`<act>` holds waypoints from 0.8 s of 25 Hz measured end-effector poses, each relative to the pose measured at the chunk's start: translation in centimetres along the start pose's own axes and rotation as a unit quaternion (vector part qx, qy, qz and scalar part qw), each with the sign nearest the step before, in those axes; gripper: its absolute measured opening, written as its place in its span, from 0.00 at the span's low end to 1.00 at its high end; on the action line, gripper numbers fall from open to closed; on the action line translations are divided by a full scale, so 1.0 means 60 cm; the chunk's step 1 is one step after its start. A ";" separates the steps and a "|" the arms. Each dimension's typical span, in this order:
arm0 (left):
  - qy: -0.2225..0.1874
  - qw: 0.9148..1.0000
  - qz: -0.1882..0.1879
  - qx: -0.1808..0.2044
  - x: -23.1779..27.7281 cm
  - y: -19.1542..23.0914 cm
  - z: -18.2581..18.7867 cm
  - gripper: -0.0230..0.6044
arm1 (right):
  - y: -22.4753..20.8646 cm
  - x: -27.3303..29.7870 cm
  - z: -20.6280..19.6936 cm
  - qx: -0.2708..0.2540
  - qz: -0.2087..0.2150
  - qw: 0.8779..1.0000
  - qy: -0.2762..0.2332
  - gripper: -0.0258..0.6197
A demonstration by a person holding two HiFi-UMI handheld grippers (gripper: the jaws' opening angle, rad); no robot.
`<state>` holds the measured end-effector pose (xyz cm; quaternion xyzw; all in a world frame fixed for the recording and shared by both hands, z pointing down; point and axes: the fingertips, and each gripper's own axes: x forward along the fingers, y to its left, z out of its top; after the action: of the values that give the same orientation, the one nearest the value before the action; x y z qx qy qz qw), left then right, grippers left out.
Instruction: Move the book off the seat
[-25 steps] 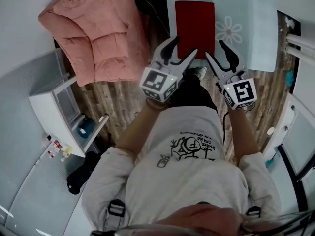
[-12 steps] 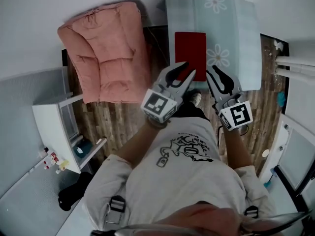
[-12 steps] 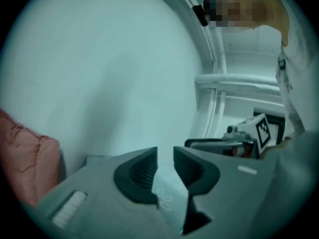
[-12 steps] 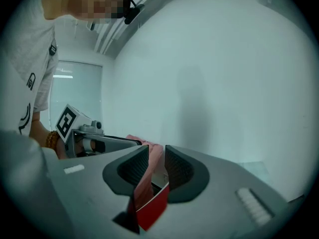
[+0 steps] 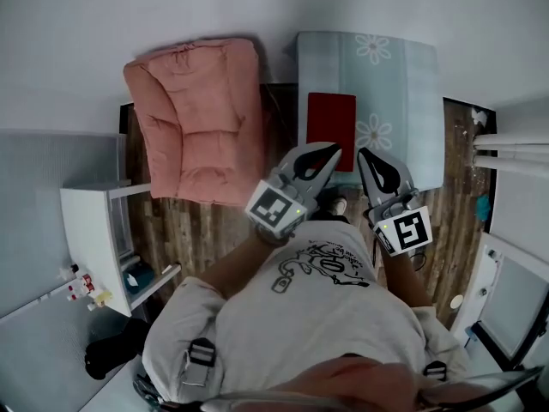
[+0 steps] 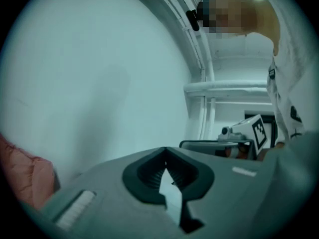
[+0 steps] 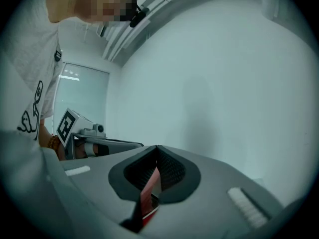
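Observation:
A dark red book (image 5: 331,120) lies flat on a pale blue cushion with daisy prints (image 5: 403,101), far below both grippers. My left gripper (image 5: 332,151) is shut with nothing in it; its jaws have just been closing and now meet at the tips (image 6: 165,151). My right gripper (image 5: 364,155) is also shut and empty after closing, tips together (image 7: 157,148). Both are held level in front of the person's chest, side by side, facing a bare wall. A sliver of the red book (image 7: 149,195) shows through the gap under the right jaws.
A pink padded armchair (image 5: 202,118) stands left of the blue cushion on a wooden floor (image 5: 197,221). A white cabinet (image 5: 94,230) stands at the left, white pipes (image 5: 515,148) at the right. The person's torso fills the lower middle.
Both grippers have risen with the person and their jaws went from open to shut. The book stays on the blue cushion and looks smaller, farther below.

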<state>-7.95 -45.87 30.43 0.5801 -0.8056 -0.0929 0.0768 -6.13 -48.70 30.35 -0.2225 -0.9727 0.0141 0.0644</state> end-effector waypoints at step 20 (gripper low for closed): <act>-0.029 0.999 -0.010 0.019 -0.007 -0.053 0.081 0.04 | 0.042 -0.028 0.120 -0.035 -0.001 0.998 -0.059 0.05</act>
<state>-6.05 -46.17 24.95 0.5867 -0.8031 -0.0956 0.0414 -4.50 -47.15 22.87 -0.2229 -0.9748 -0.0072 -0.0013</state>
